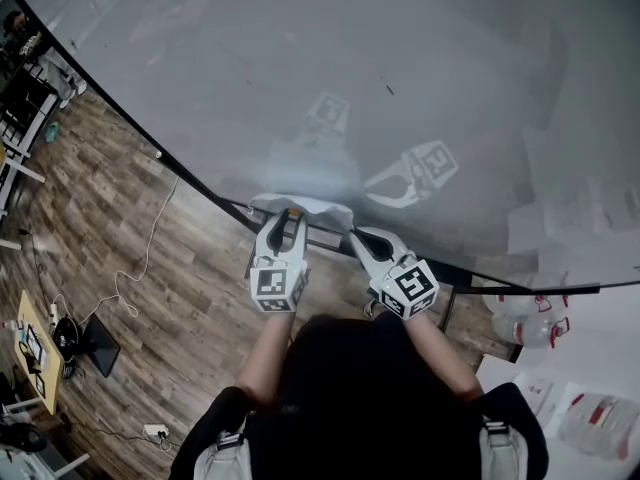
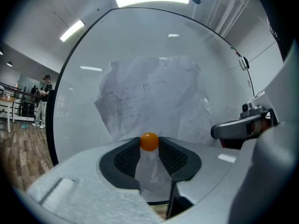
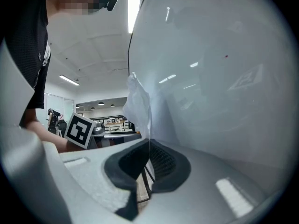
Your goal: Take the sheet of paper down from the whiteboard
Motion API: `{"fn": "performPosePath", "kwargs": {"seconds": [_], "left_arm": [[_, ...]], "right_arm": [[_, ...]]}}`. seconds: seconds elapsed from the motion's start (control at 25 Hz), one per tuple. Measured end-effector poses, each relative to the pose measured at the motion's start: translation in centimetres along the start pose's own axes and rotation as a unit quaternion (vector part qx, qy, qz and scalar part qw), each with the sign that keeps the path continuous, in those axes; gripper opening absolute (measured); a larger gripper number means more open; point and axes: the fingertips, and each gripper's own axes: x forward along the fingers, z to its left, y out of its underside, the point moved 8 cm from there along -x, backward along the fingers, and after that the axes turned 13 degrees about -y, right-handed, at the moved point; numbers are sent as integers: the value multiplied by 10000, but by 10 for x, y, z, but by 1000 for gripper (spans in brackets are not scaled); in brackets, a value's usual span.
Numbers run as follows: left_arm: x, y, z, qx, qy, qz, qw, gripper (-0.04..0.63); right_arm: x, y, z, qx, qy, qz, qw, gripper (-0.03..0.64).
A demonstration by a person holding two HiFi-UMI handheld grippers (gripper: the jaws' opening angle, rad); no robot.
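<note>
A crumpled white sheet of paper (image 1: 315, 206) hangs low on the big whiteboard (image 1: 300, 68). In the left gripper view the sheet (image 2: 149, 97) lies creased against the board, and a round orange magnet (image 2: 149, 142) sits between my left gripper's (image 2: 149, 147) pad tips, which touch it on both sides. A strip of paper runs down between the jaws below the magnet. My right gripper (image 3: 148, 148) is shut on the sheet's side edge (image 3: 138, 104), which stands off the whiteboard (image 3: 215, 78). From the head view both grippers (image 1: 290, 216) (image 1: 352, 234) are at the sheet's lower edge, side by side.
The board's dark lower frame (image 1: 480, 278) runs just under the grippers. Wood floor with a white cable (image 1: 150, 238) lies to the left, beside a small desk (image 1: 35, 353). Plastic bottles (image 1: 530, 320) and papers (image 1: 545, 393) sit at the right.
</note>
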Motion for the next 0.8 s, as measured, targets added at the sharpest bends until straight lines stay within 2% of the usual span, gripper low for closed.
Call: {"fn": "performPosePath", "kwargs": {"seconds": [0.44,0.8], "left_arm": [[-42,0,15,-2,6,-63,10000,133],[-99,13,48,-23,10,20,10000,133]], "right_arm": [[-8,0,27,2,202,-177,9996,3],[-14,8,63,56,632,-226,9977,3]]}}
